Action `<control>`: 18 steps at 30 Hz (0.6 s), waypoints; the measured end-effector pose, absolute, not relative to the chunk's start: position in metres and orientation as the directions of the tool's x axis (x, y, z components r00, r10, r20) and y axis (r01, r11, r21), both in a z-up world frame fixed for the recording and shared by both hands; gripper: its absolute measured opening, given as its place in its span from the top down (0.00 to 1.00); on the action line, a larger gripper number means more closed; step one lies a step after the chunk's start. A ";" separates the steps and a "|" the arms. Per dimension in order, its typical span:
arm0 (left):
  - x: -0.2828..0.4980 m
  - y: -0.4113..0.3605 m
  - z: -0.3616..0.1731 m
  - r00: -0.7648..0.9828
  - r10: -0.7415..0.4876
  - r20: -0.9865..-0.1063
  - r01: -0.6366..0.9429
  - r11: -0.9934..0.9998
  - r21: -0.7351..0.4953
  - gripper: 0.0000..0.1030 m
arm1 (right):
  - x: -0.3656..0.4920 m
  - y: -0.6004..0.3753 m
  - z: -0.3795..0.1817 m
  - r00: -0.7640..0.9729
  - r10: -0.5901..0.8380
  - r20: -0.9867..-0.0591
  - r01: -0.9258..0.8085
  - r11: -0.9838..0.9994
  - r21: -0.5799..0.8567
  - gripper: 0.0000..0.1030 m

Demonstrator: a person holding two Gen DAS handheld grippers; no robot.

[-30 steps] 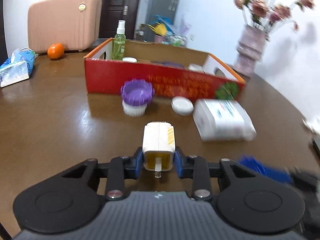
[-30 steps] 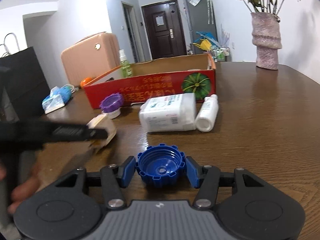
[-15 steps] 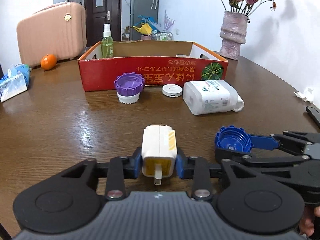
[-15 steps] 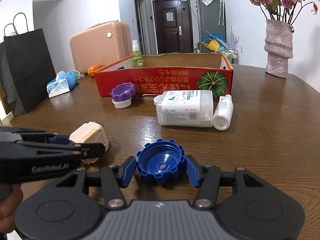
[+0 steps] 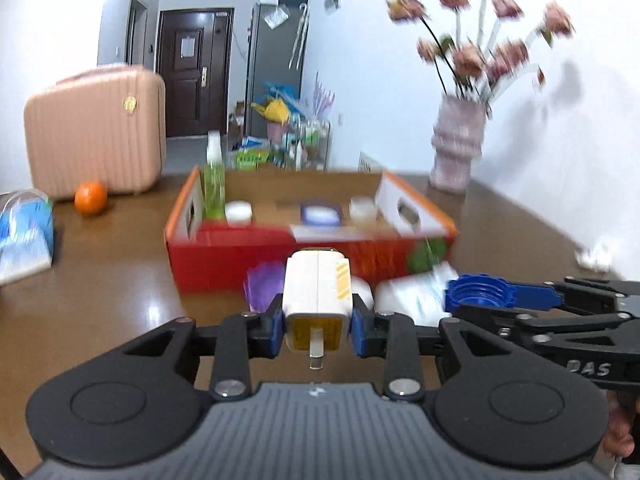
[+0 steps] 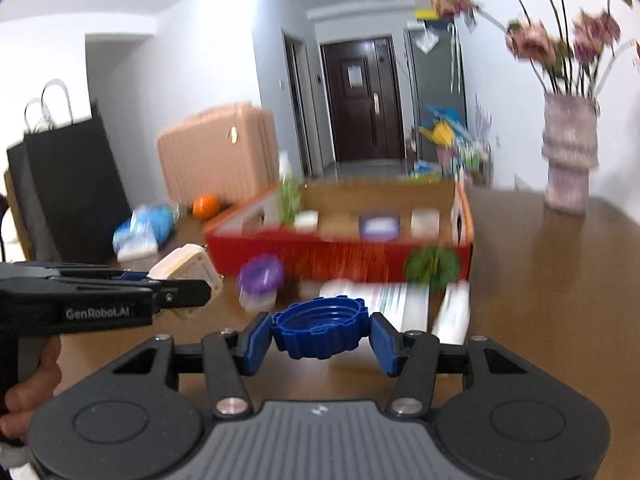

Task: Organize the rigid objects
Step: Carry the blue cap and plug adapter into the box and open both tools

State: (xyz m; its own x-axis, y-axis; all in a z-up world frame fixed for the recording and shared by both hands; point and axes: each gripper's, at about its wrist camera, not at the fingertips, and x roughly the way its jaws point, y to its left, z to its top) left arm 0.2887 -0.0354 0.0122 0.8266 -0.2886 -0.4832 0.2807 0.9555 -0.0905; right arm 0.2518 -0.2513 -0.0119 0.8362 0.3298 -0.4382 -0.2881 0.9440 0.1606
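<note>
- Brown wooden table (image 5: 120,292) fills the foreground, with a dark door and grey fridge in the blurred background.
- Far left, right-wrist view: black paper bag (image 6: 72,188) standing at the table's edge; a blue tissue pack (image 5: 24,236) lies near it.
- Pink suitcase (image 5: 96,132) behind, with an orange (image 5: 90,197) just in front of it.
- Left gripper (image 5: 317,320) — jaws drawn close, blue pads pressed on both sides of a white plug adapter (image 5: 317,288), which is held clear above the table, prong toward the camera. A hand (image 6: 28,384) grips its handle in the right-wrist view.
- Red cardboard box (image 5: 224,256) sits mid-table, open-topped. Inside: a green spray bottle (image 5: 215,184) upright at the left corner, a white round jar (image 5: 238,212), a bluish flat item and another white jar — all blurred.
- In front of the box: purple cap (image 6: 260,276) on a pale base, then a white container (image 6: 380,300) lying on its side with a smaller white bottle (image 6: 452,312) just beside it.
- Right gripper (image 6: 320,340) — jaws about half spread, pads pinching a blue ridged cap (image 6: 320,332) by its rim, open side up, lifted off the table.
- Both grippers sit side by side, near each other, on the near side of the box.
- Far right: pale vase (image 5: 458,144) of pink flowers on the table by the white wall.
</note>
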 end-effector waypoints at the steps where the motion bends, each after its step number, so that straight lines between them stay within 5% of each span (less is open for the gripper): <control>1: 0.303 -0.032 0.018 0.831 -0.288 -0.477 0.278 0.956 -0.094 0.69 | 0.263 -0.254 -0.005 0.841 0.329 -0.430 -0.289 0.944 0.157 0.49; 6: 0.393 -0.014 0.036 0.832 -0.249 -0.495 0.229 0.968 -0.102 0.69 | 0.336 -0.254 0.023 0.833 0.357 -0.422 -0.321 0.934 0.156 0.49; 13: 0.510 -0.011 0.016 0.731 -0.262 -0.630 0.226 0.964 -0.139 0.69 | 0.470 -0.226 0.014 0.744 0.381 -0.550 -0.333 0.924 0.189 0.49; 18: 0.555 -0.019 -0.006 0.723 -0.137 -0.677 0.184 0.983 -0.002 0.69 | 0.549 -0.193 0.001 0.669 0.368 -0.646 -0.344 0.923 0.170 0.49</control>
State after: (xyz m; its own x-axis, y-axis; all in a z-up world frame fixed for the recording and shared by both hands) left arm 0.5546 -0.0189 -0.0059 0.7234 -0.1368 -0.6768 0.1843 0.9829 -0.0017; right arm 0.5486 -0.1935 0.0013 0.6687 0.3680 -0.6461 -0.3443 0.9234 0.1696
